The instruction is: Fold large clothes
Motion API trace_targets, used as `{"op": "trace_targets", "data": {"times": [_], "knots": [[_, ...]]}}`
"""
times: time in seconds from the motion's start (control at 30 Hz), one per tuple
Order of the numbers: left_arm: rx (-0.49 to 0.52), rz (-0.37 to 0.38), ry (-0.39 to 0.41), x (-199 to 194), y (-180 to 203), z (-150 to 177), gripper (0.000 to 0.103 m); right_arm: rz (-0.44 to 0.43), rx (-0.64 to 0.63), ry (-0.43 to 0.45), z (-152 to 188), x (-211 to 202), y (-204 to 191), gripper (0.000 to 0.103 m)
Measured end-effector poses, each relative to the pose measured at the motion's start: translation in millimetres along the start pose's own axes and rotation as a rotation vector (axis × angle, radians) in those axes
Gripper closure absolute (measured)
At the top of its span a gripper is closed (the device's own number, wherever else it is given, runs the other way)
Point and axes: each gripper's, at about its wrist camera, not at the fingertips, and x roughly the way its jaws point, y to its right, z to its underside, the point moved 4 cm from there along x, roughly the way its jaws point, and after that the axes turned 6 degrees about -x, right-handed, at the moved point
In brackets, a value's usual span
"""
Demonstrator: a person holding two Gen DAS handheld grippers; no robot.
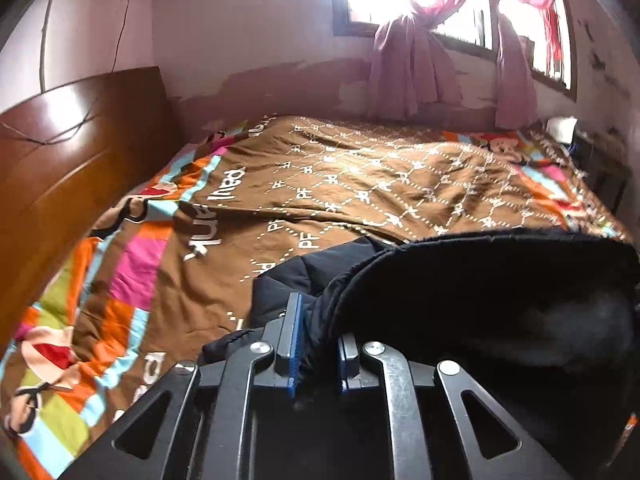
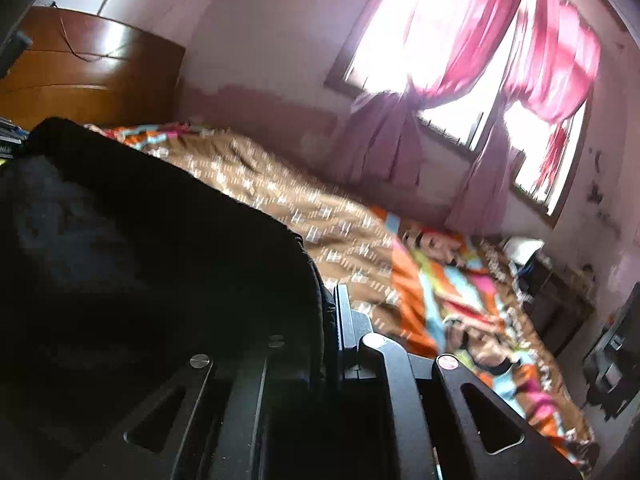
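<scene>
A big black padded jacket (image 1: 480, 300) hangs in front of me over the bed, its dark bulk filling the lower right of the left wrist view. My left gripper (image 1: 320, 344) is shut on a fold of it, with cloth bunched between the blue pads (image 1: 295, 336). In the right wrist view the same jacket (image 2: 140, 240) fills the left half. My right gripper (image 2: 328, 328) is shut on its edge. Only that gripper's right finger (image 2: 345, 320) shows; the cloth covers the other one.
Below lies a bed with a brown patterned quilt (image 1: 360, 184) edged in bright colours. A wooden headboard (image 1: 72, 152) stands at the left. Pink curtains (image 2: 500, 60) hang at a bright window on the far wall. Dark furniture (image 2: 560, 300) stands beyond the bed at right.
</scene>
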Motion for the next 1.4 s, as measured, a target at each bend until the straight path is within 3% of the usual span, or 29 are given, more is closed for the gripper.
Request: {"op": "trace_targets", "data": {"times": [0.03, 0.1, 0.13, 0.17, 0.23, 0.3, 0.4, 0.5, 0.6, 0.73, 0.9, 1.17, 1.4], "knots": [[-0.001, 0.01, 0.007, -2.0, -0.3, 0.4, 0.085, -0.001, 0.007, -0.015, 2.0, 3.2, 0.2, 0.084], [-0.007, 0.042, 0.053, -13.6, -1.1, -0.2, 0.059, 0.002, 0.032, -0.026, 2.2, 5.0, 5.3, 0.055], [-0.015, 0.043, 0.081, -18.1, -3.6, -4.4, 0.018, 0.013, 0.053, -0.022, 0.9, 2.7, 9.7, 0.047], [-0.029, 0.038, 0.126, -26.2, -5.0, -9.3, 0.0, 0.022, 0.067, -0.01, -0.5, -4.7, 14.9, 0.035], [-0.065, 0.078, 0.217, -47.4, -11.7, -16.0, 0.0, 0.036, 0.079, 0.016, -1.2, -24.2, 21.9, 0.031], [-0.072, 0.123, 0.18, -54.7, -12.2, -17.8, 0.0, 0.032, 0.084, 0.029, -6.5, -37.0, 25.4, 0.027], [-0.044, 0.164, 0.144, -65.6, -7.9, -8.4, 0.0, -0.06, 0.114, 0.06, -10.1, -61.1, 23.7, 0.018], [0.048, 0.229, 0.13, -78.0, 5.4, 15.4, 0.0, -0.225, 0.126, 0.07, -4.3, -84.8, 3.5, 0.013], [0.177, 0.261, 0.049, -71.3, 24.4, 50.0, 0.0, -0.382, 0.123, 0.01, 12.7, -94.9, -25.9, 0.013], [0.331, 0.24, -0.015, -49.4, 48.4, 84.2, 0.0, -0.468, 0.154, -0.066, 34.9, -83.4, -47.3, 0.013], [0.341, 0.26, -0.009, -25.4, 63.0, 74.4, 0.0, -0.468, 0.179, -0.144, 52.4, -46.8, -58.6, 0.013], [0.339, 0.224, -0.041, 30.3, 85.6, 38.1, 0.0, -0.375, 0.228, -0.203, 42.0, 20.1, -30.2, 0.013], [0.181, 0.283, -0.117, 70.0, 75.5, 9.1, 0.0, -0.308, 0.151, -0.237, 27.5, 59.8, -15.1, 0.012]]}}
